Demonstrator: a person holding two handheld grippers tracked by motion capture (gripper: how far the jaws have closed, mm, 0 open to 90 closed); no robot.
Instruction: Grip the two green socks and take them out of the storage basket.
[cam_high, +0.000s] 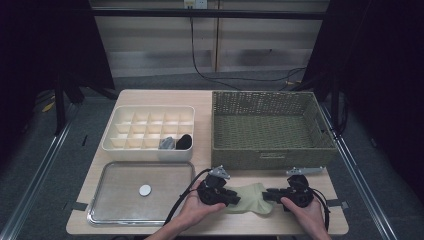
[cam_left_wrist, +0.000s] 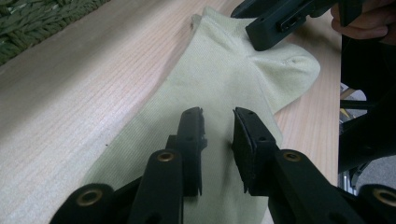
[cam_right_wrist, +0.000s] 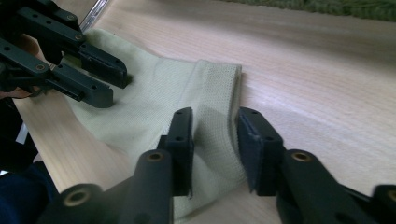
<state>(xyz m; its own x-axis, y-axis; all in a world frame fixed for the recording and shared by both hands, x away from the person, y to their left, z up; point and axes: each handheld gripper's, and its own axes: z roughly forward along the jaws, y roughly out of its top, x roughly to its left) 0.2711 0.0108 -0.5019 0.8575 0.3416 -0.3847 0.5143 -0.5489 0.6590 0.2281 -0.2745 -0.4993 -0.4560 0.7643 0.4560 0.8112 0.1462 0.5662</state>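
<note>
Near the front edge of the tabletop (cam_high: 150, 95), right of centre, lies a pale green sock (cam_high: 248, 198), flat between the two grippers. Its ribbed knit shows in the left gripper view, where the left gripper (cam_left_wrist: 218, 125) hovers over the leg part, fingers (cam_left_wrist: 192, 128) parted by a narrow gap with no cloth pinched between them. The folded cuff edge appears in the right gripper view; the right gripper (cam_right_wrist: 214, 127) straddles it, fingers likewise slightly apart, not gripping. From above, a woven green basket (cam_high: 272, 155) stands behind, beside a cream divided organizer (cam_high: 111, 148) and a clear lid (cam_high: 120, 175).
</note>
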